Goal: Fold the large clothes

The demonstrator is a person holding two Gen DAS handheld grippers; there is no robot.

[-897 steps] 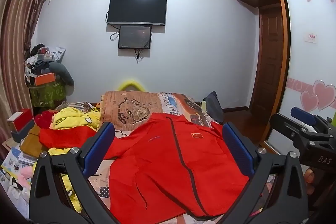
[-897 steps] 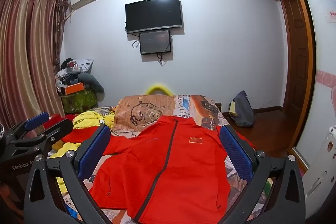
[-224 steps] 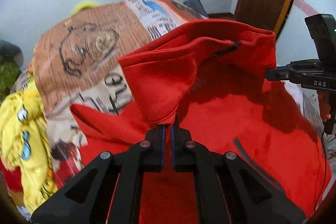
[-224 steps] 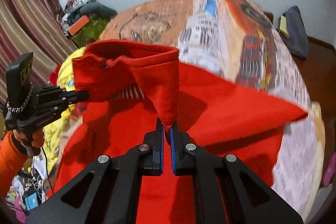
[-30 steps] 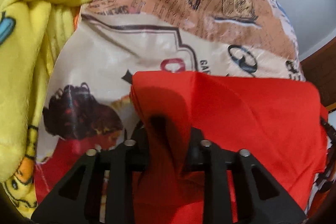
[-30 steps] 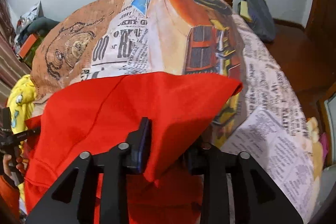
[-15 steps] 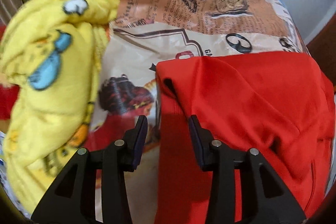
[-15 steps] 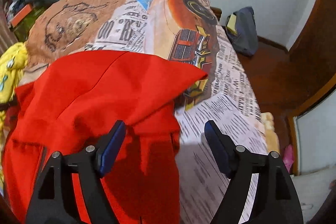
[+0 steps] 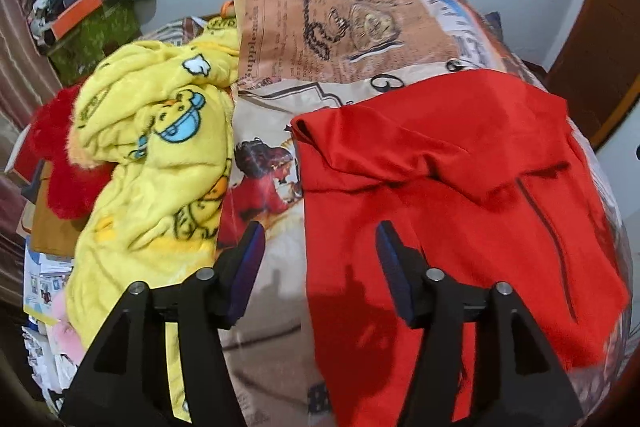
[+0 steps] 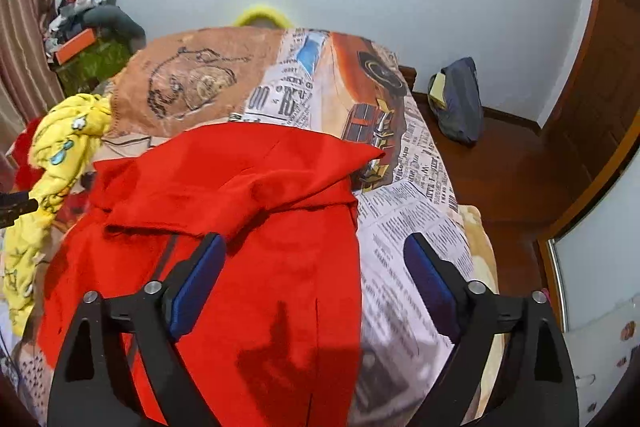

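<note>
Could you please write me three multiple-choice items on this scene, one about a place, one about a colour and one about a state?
1. Where does the yellow blanket lie relative to the red jacket?
A. left of it
B. on top of it
C. right of it

2. What colour are the gripper pads?
A. green
B. blue
C. white

3. How are both grippers?
A. shut on the jacket
B. shut on the blanket
C. open, holding nothing

Key: 1 A, it is heaped left of the jacket; 2 B, blue pads; 3 C, left gripper and right gripper show spread jaws.
</note>
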